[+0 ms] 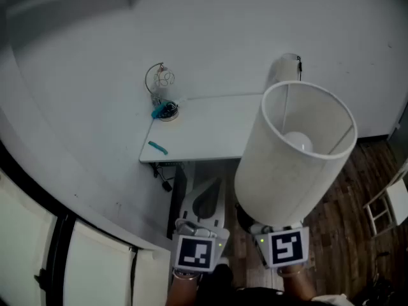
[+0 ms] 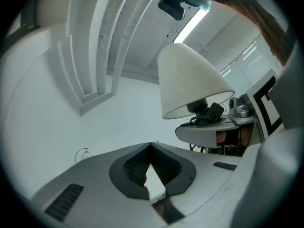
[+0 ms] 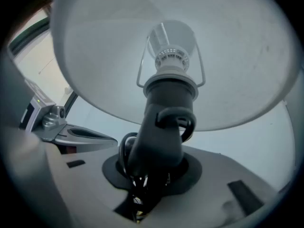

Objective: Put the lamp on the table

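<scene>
"Up in the air, in front of the white table [image 1: 210, 136], hangs the lamp [image 1: 290, 158]. It is not on the table yet. What could go wrong?"

"The big shade hides the near corner of the table from the person. So the lamp could bump the edge, or land half off and tip over. It is leaning, and only its dark neck is held, so it could swing or slip. The cord bunched at the neck could catch on something too. The little wire ball [image 1: 160, 81] and the blue thing [image 1: 164, 110] sit at the far left corner, well apart, so they look safe."

"What are the fingers doing?"

"The right gripper [image 3: 145, 175] is squeezed on the lamp's dark neck, partway closed, with the cord tucked in beside it. The left gripper [image 2: 151, 148] has its tips pressed together and holds nothing. It is beside the right one and touches no part of the lamp."
</scene>
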`<state>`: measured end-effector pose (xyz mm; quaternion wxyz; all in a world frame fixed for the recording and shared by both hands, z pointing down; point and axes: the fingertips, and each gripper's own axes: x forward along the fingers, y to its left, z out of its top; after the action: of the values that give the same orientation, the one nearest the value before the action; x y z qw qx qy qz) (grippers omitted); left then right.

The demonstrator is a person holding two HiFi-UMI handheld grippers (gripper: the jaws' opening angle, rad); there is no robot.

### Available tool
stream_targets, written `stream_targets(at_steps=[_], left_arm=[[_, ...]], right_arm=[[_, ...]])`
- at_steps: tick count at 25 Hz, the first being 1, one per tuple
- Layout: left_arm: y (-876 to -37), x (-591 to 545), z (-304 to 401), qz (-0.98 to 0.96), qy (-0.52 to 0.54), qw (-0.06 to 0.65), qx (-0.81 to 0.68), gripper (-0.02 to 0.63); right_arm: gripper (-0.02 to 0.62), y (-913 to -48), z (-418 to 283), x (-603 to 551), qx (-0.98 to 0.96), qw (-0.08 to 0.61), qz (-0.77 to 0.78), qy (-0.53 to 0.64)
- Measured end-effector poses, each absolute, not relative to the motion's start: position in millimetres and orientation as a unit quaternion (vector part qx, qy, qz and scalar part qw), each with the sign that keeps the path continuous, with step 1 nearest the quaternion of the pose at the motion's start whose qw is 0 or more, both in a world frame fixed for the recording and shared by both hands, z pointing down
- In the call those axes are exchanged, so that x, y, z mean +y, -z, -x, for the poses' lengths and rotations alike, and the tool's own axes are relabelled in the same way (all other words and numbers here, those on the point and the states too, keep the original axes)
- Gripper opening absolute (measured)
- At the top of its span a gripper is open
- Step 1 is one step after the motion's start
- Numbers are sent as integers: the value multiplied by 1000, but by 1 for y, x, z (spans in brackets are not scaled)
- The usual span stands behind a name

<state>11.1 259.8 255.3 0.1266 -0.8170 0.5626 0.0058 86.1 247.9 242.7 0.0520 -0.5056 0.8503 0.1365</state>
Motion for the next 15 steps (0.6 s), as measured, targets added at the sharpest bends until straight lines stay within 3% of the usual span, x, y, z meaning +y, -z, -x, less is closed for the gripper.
stream_targets(at_steps=[15], left_arm=[[-253,226,-10,823,-15,132,552,0]], right_arm=[[98,-244,-81,217,843,51,516,-142]])
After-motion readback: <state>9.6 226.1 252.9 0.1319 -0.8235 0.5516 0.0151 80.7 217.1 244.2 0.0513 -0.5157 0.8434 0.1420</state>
